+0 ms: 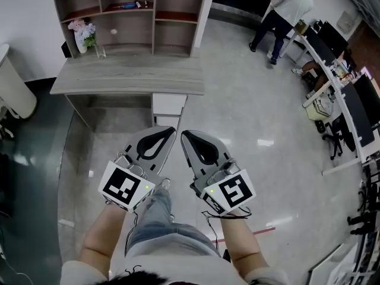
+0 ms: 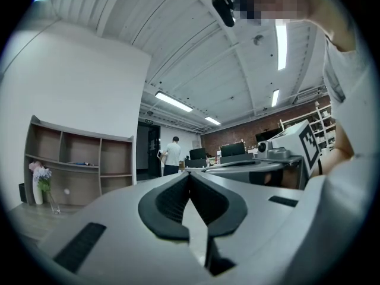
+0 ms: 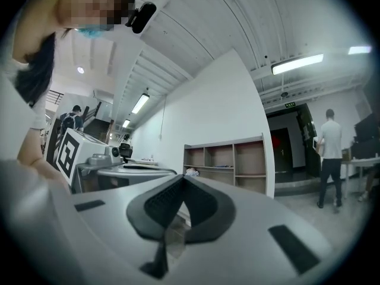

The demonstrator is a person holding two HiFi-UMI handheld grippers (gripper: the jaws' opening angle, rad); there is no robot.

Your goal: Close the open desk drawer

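A grey wooden desk point(image 1: 127, 76) stands ahead of me, with a white drawer point(image 1: 168, 105) sticking out under its front edge at the right. Both grippers are held side by side above the floor, short of the drawer and not touching it. My left gripper point(image 1: 171, 129) is shut, its dark pads point(image 2: 172, 203) meeting at the tip with nothing between them. My right gripper point(image 1: 184, 133) is shut and empty too, its pads point(image 3: 199, 206) pressed together. Each points toward the desk.
An open shelf unit point(image 1: 130, 13) sits on the desk's back, with a vase of flowers point(image 1: 83, 34) at its left. A person point(image 1: 285, 13) stands far right by a row of office desks point(image 1: 341, 94). A white rounded object point(image 1: 15, 88) is at the left.
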